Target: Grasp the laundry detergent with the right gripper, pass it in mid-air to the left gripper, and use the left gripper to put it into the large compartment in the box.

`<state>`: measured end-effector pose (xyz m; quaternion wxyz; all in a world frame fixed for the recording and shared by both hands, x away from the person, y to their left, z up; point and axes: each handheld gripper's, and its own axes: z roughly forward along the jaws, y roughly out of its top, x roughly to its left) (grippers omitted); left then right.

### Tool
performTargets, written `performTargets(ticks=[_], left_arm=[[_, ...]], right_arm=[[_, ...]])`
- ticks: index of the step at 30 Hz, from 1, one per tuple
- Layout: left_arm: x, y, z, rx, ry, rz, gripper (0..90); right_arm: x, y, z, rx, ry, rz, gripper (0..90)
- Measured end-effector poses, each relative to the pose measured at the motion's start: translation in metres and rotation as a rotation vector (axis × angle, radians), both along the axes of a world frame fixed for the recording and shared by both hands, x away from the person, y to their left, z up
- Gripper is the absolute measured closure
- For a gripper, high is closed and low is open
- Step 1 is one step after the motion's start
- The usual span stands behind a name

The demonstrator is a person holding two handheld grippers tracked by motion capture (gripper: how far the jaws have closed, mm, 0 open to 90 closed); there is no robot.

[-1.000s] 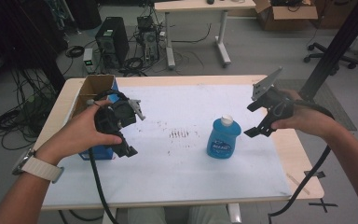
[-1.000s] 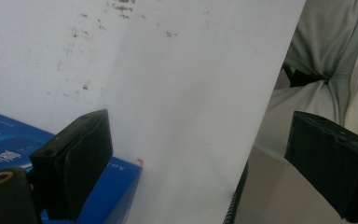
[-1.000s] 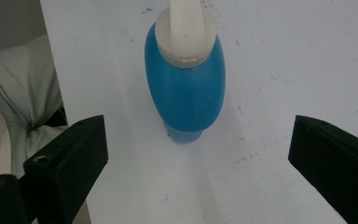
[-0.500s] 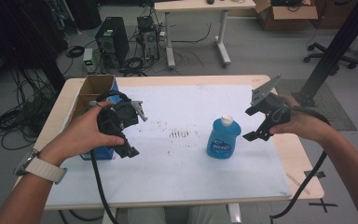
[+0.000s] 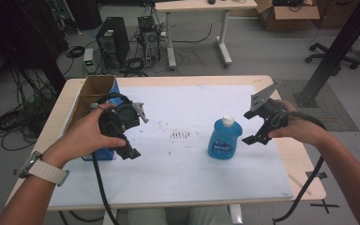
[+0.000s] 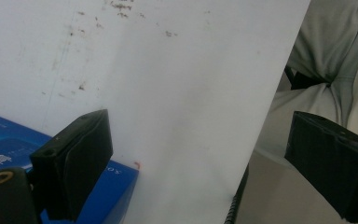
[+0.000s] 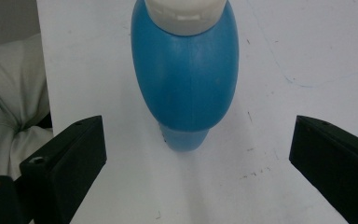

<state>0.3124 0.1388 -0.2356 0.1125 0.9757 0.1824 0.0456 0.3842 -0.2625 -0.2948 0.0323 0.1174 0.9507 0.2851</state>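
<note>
Across the middle of the room stands a wood-edged tabletop (image 5: 304,159) covered by a white sheet (image 5: 187,168) that is scuffed with small dark marks near its centre. A blue dish soap bottle (image 5: 224,137) with a white cap stands upright on the sheet, right of centre. The right tool (image 5: 258,126) hovers just beside the bottle on its right, jaws spread wide; in the right gripper view the bottle (image 7: 184,74) sits between and beyond the two jaws, touching neither. The left tool (image 5: 132,133), held in the person's left hand (image 5: 86,136), hangs over the left part of the sheet with its jaws spread and nothing between them. Just behind it an open cardboard box (image 5: 91,93) with blue sides rests at the tabletop's left edge. Beyond the tabletop, on the grey floor, lie a computer tower (image 5: 111,40), tangled cables (image 5: 14,122), another desk (image 5: 201,7), a cardboard box (image 5: 286,9) and an office chair base (image 5: 330,49)
</note>
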Motion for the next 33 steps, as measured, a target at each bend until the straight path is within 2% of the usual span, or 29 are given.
performTargets(ticks=[10,33], left_arm=[[0.0,0.0,-0.002,-0.003,0.002,0.006,7.7],[0.002,-0.002,-0.006,-0.011,0.003,0.009,7.9]], right_arm=[[0.007,0.0,-0.011,0.033,-0.001,0.025,3.6],[0.009,0.003,-0.034,0.061,0.012,0.04,3.6]])
